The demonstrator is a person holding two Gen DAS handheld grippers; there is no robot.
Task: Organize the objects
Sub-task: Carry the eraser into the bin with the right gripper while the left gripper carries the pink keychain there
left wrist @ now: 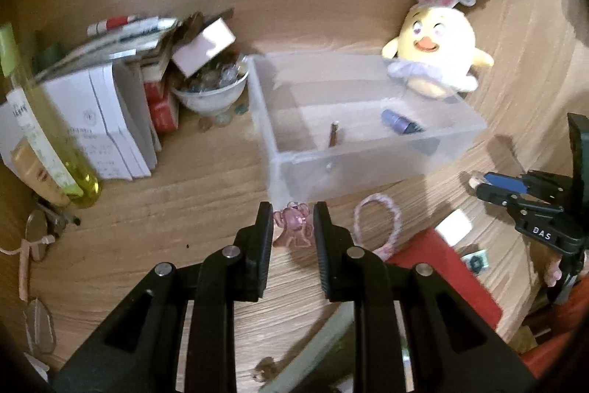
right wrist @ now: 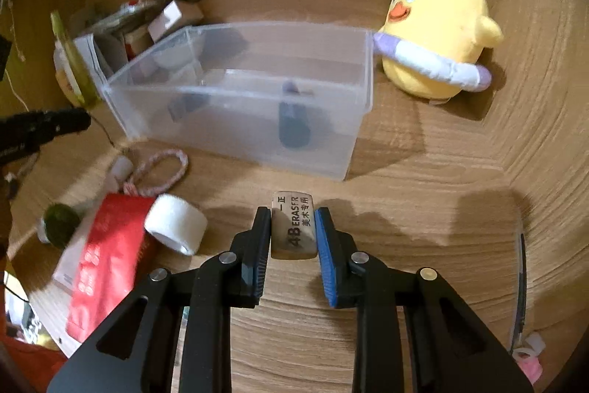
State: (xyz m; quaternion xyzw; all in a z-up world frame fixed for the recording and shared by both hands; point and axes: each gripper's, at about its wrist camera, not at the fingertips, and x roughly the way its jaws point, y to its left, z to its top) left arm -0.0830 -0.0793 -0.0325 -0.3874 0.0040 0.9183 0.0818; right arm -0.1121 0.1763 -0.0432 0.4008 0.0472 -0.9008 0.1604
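Nearest the right camera, the right gripper (right wrist: 292,231) is clamped on an eraser (right wrist: 293,227), held above the wooden desk (right wrist: 441,227) just short of the clear box (right wrist: 239,91). The left gripper (left wrist: 292,227) pinches a small pink clip (left wrist: 294,225), also near the box. Both grips look shallow, so either piece could slip out, or catch the box's near wall.

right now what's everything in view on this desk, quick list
bin: 1, clear, desk centre, two small dark items inside
plush chick: 1, yellow, right of bin
hair tie: 1, pink, in front of bin
tape roll: 1, white, on red packet
bowl: 1, white, left of bin
books: stack, white, far left
bottle: 1, yellow-green, far left
hair clip: 1, pink, in left gripper
eraser: 1, grey-beige, in right gripper
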